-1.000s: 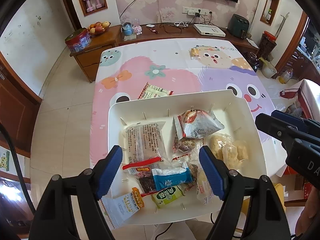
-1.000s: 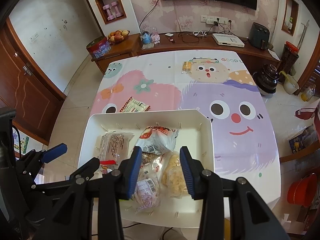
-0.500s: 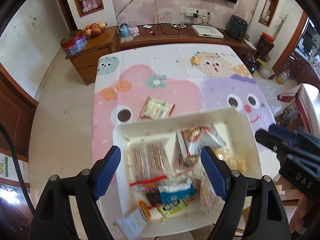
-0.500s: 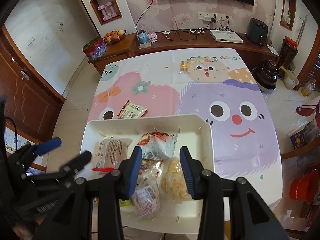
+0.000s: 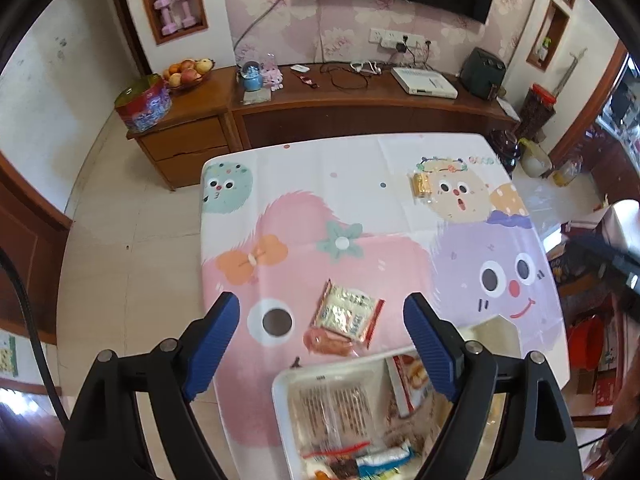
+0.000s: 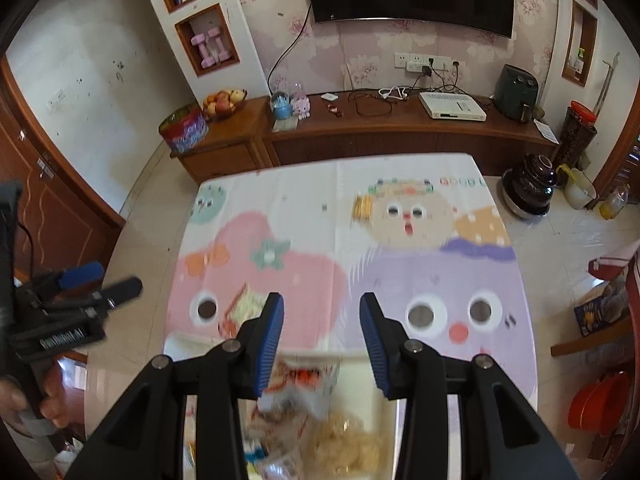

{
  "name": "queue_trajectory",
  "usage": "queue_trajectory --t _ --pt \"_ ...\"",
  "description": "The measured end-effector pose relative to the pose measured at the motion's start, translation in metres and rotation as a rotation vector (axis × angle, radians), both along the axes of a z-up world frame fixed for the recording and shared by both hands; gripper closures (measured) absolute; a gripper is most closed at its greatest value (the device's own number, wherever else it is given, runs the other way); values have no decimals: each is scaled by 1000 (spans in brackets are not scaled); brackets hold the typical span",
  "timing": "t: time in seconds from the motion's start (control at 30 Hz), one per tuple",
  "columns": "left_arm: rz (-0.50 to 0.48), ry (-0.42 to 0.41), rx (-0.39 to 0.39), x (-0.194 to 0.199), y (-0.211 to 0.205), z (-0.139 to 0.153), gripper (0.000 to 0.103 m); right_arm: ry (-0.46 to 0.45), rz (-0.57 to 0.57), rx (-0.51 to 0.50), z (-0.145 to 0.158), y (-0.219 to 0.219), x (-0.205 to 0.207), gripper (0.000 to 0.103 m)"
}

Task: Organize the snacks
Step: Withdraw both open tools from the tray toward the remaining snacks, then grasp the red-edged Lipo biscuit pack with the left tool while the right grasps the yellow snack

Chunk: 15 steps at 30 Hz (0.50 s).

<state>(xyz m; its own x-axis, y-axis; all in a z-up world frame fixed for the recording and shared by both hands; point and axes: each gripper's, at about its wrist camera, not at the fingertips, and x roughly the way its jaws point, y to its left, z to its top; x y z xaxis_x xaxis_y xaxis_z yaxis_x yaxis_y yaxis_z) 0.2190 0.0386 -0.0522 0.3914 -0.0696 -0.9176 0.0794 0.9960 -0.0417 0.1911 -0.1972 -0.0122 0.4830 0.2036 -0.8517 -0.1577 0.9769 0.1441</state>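
Note:
A white tray [image 5: 280,390] full of wrapped snacks sits at the near edge of the table [image 5: 360,168]; it also shows in the right wrist view [image 6: 180,340]. A silver and red snack packet [image 5: 347,312] lies on the cloth just beyond the tray, seen also in the right wrist view [image 6: 244,306]. A small yellow packet [image 5: 422,184] lies far right, also in the right wrist view [image 6: 362,208]. My left gripper [image 5: 322,344] is open and empty above the silver packet. My right gripper [image 6: 322,338] is open and empty above the tray's far rim.
A cartoon cloth covers the table. A wooden sideboard [image 5: 360,104] with a fruit bowl [image 5: 188,74] and a tin [image 5: 142,104] stands behind it. A dark pot [image 6: 528,188] and a red bucket [image 6: 596,404] sit on the floor at the right.
Both grippers have tilted up and moved forward, so the tray has slid to the bottom of both views. The silver packet now lies between the left fingers. Both stay open.

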Motion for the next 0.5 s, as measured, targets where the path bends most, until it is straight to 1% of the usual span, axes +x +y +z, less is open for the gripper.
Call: queue_trajectory --t 0.1,0.2,0.23,0.33,0.4,0.5 --pt "-35 47 15 22 -7 -23 19 -2 -10 -22 -3 2 34 59" --pt "-72 125 15 40 -15 -57 19 35 -21 -19 -17 3 71 58" --pt "-91 159 11 46 -19 -74 19 57 -24 -12 -25 4 85 58" --pt "-111 233 21 55 -26 -115 19 116 -52 -6 -53 5 125 58" --pt "-114 299 8 59 -30 -148 19 152 -70 -11 -74 6 147 58" --pt "-124 351 -11 60 -35 -178 19 208 -97 -16 -108 6 175 58"
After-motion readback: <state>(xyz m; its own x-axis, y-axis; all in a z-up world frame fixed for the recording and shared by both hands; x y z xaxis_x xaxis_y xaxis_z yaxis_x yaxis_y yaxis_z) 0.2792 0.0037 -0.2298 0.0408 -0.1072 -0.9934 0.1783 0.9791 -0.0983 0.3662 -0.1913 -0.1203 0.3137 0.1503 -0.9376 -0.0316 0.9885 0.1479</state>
